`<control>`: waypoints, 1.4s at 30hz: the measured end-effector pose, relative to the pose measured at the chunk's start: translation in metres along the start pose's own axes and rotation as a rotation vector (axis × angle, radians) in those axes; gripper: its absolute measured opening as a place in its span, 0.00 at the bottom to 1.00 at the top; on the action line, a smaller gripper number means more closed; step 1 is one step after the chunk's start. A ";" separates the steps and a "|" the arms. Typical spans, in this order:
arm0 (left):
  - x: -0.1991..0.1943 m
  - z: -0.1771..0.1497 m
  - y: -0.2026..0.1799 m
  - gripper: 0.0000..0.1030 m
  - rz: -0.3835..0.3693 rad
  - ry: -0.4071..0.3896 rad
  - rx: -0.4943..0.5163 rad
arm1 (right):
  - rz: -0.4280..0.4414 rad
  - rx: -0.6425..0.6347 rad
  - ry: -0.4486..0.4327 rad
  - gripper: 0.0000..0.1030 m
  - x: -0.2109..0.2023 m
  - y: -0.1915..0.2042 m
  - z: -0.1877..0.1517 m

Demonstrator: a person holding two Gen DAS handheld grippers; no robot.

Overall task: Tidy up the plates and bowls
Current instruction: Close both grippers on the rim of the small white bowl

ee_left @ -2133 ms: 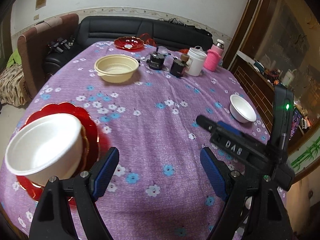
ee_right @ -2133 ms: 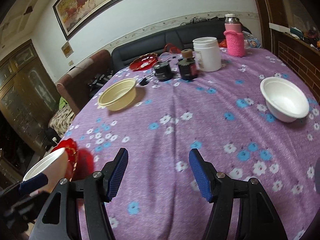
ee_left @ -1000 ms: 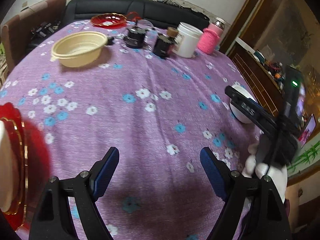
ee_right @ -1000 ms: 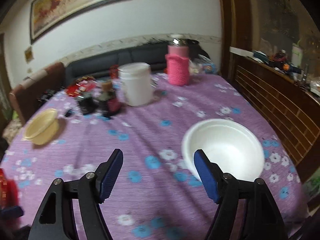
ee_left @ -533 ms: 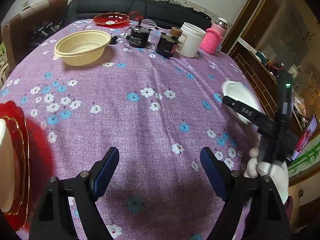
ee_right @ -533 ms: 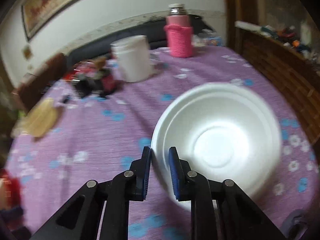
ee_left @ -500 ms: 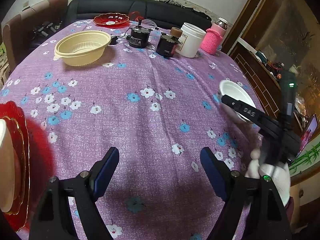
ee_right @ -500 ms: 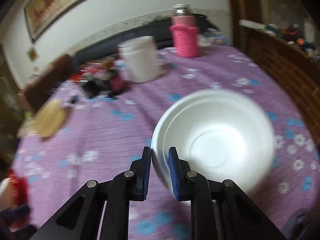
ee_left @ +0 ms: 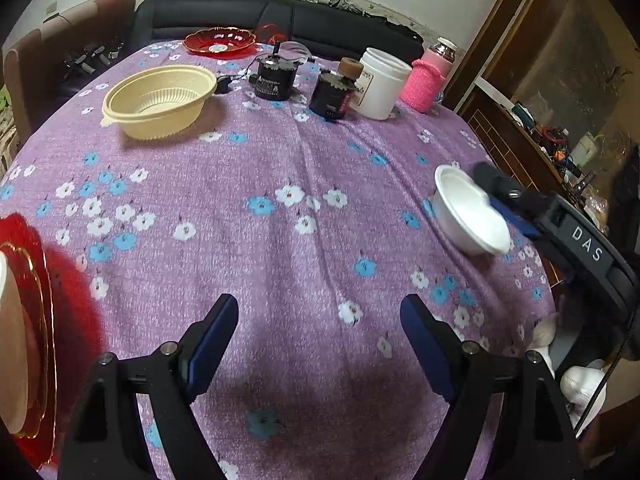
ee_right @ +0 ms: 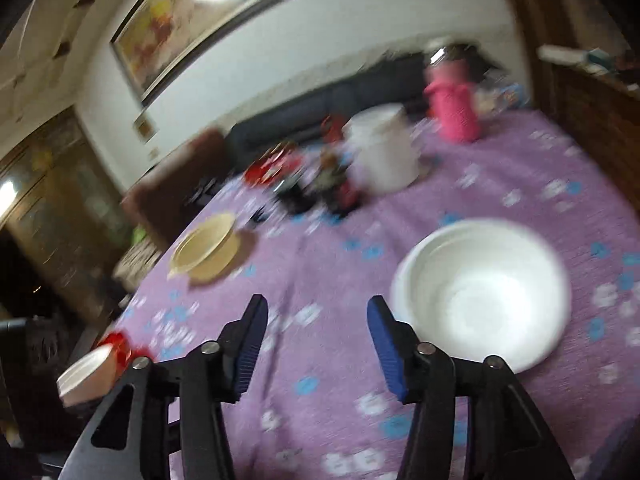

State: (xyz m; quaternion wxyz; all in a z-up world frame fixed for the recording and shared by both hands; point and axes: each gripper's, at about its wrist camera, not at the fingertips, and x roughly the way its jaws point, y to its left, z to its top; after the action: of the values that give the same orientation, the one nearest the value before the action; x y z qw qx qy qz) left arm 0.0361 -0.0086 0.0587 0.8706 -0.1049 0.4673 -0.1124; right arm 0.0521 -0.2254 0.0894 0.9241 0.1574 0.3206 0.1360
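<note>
A small white bowl (ee_right: pixel 480 292) sits on the purple flowered tablecloth (ee_right: pixel 320 380), just right of my right gripper's right finger. My right gripper (ee_right: pixel 316 320) is opening, and only cloth shows between its jaws. From the left wrist view the same white bowl (ee_left: pixel 468 216) lies at the table's right side, with the right gripper's fingers (ee_left: pixel 492 184) at its far rim. My left gripper (ee_left: pixel 320 320) hangs open over bare cloth. At the left edge a red plate (ee_left: pixel 44 280) carries a white bowl (ee_left: pixel 12 352). A cream ribbed bowl (ee_left: pixel 160 96) stands at the far left.
A second red plate (ee_left: pixel 220 40) lies at the table's far edge. Two dark jars (ee_left: pixel 276 76), a white canister (ee_left: pixel 380 84) and a pink-sleeved flask (ee_left: pixel 428 80) stand behind the middle. A wooden cabinet (ee_left: pixel 520 148) runs along the right.
Half a second ago my right gripper was shut on the white bowl's near rim. Its jaws have since parted and swung left, so the bowl is beside them. The left gripper stayed still.
</note>
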 end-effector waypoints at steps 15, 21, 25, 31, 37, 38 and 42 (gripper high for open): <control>0.056 0.064 -0.060 0.80 -0.093 0.025 0.041 | -0.444 0.188 -0.095 0.59 -0.016 -0.077 0.013; 0.110 0.077 -0.087 0.80 -0.127 0.160 0.071 | -0.402 0.243 0.010 0.59 0.006 -0.092 0.006; 0.133 0.089 -0.098 0.76 -0.110 0.177 0.098 | -0.377 0.272 0.057 0.59 0.017 -0.098 0.002; 0.162 0.092 -0.109 0.65 -0.124 0.222 0.115 | -0.386 0.326 0.129 0.52 0.030 -0.111 -0.006; 0.169 0.092 -0.117 0.26 -0.158 0.235 0.144 | -0.326 0.344 0.156 0.29 0.036 -0.113 -0.009; 0.167 0.091 -0.118 0.19 -0.153 0.227 0.154 | -0.326 0.336 0.161 0.26 0.038 -0.110 -0.009; 0.161 0.088 -0.117 0.13 -0.147 0.217 0.167 | -0.336 0.308 0.139 0.20 0.035 -0.104 -0.007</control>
State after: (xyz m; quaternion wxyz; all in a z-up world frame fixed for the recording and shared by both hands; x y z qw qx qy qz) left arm 0.1850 -0.1608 0.0130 0.8100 -0.0532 0.5389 -0.2252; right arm 0.0896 -0.3061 0.0253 0.8744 0.2314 0.4223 -0.0596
